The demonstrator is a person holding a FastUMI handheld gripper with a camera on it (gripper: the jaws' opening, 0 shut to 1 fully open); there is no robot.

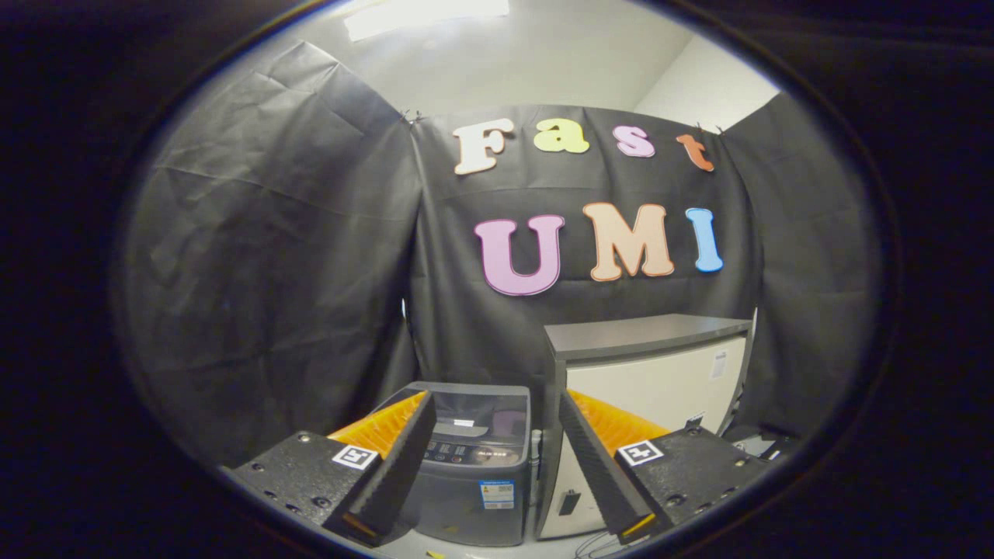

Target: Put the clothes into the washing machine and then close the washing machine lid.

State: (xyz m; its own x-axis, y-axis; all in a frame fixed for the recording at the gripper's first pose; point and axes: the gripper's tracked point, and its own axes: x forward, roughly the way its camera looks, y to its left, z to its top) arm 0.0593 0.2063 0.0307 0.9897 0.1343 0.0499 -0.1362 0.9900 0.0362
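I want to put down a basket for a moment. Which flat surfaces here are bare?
The grey top of the cabinet right of the washing machine is bare. The washing machine's lid looks bare too. The gap between both units is narrow. The claw hangs open, holding nothing.

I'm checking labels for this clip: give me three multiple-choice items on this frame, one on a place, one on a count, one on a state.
1. The washing machine stands where?
A. beside the pale cabinet
B. on top of the cabinet
C. behind the cloth wall

2. How many appliances stand before the wall?
A. one
B. two
C. four

3. The tool is
A. shut on clothes
B. open, holding nothing
C. pressing the lid

Key: 1 A, it stands next to the cabinet; 2 B, machine and cabinet; 3 B, fingers apart, nothing between them.
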